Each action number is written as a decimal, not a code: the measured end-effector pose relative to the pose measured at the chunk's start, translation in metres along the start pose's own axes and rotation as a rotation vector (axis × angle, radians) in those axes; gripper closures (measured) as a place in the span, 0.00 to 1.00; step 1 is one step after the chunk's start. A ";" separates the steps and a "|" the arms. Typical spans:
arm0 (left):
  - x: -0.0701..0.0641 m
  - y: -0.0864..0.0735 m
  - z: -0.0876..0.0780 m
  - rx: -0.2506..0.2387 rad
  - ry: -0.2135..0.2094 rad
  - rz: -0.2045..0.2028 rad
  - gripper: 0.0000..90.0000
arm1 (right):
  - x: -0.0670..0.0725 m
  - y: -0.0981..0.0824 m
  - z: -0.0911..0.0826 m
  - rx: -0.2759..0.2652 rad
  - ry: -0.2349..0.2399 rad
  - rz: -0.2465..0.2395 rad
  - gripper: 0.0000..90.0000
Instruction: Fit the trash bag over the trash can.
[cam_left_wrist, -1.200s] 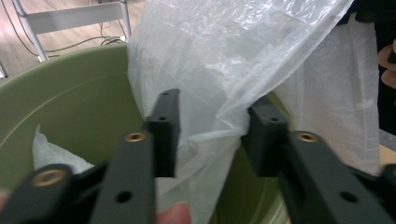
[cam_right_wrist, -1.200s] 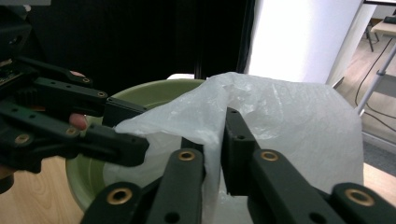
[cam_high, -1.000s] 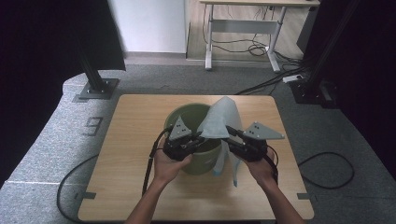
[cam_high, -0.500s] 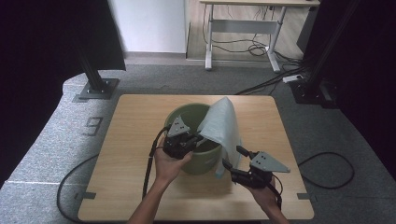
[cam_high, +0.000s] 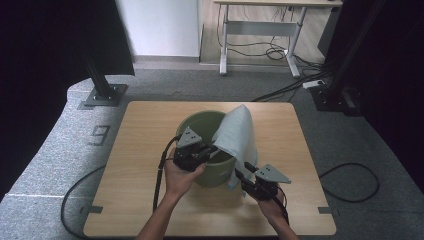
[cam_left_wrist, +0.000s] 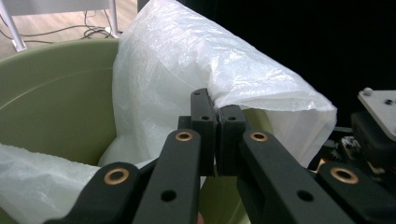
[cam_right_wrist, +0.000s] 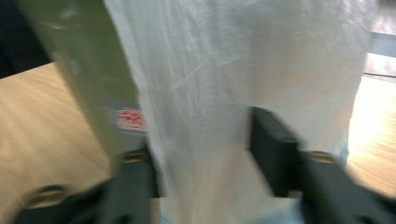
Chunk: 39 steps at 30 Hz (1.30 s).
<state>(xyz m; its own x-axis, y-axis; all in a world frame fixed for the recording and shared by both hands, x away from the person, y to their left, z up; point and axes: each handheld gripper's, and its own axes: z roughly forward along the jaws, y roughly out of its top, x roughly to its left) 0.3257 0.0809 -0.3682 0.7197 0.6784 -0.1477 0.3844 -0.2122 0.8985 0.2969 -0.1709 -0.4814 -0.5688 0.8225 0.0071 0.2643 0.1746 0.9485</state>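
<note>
A green bucket (cam_high: 197, 122) stands mid-table with a white plastic bag (cam_high: 240, 132) draped over its right rim and hanging down outside. My left gripper (cam_high: 212, 149) is at the near rim, shut on the bag's edge (cam_left_wrist: 187, 60); the pads meet on the film above the bucket wall (cam_left_wrist: 56, 93). My right gripper (cam_high: 241, 172) is low beside the bucket, at the hanging end of the bag. Its jaws have just been closing with the bag (cam_right_wrist: 210, 70) between them. In the blurred right gripper view the gathered film spans the gap of this gripper (cam_right_wrist: 203, 140).
The wooden table (cam_high: 140, 200) has bare room to the left and at the front. A label sticks to the bucket's outer wall (cam_right_wrist: 128, 119). Cables trail from both grippers off the near edge. A desk and black stands are beyond the table.
My right gripper has let go near the rim, dropped down along the bucket's outside toward the person, and closed around the bag's lower part. The left gripper kept still.
</note>
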 end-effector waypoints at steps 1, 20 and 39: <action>0.000 0.000 -0.001 -0.001 0.000 0.005 0.97 | -0.002 0.000 0.000 0.002 -0.010 0.002 0.77; 0.021 0.002 -0.022 0.001 0.004 0.006 0.93 | -0.026 0.093 -0.050 -0.186 -0.085 -0.052 0.98; 0.010 0.012 -0.037 -0.037 0.027 0.075 0.42 | -0.001 0.128 -0.032 -0.165 -0.037 -0.122 0.98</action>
<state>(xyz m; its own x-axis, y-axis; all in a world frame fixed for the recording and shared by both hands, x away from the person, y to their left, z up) 0.3159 0.1110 -0.3430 0.7297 0.6803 -0.0684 0.3080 -0.2377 0.9212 0.3065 -0.1664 -0.3498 -0.5585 0.8208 -0.1197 0.0627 0.1856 0.9806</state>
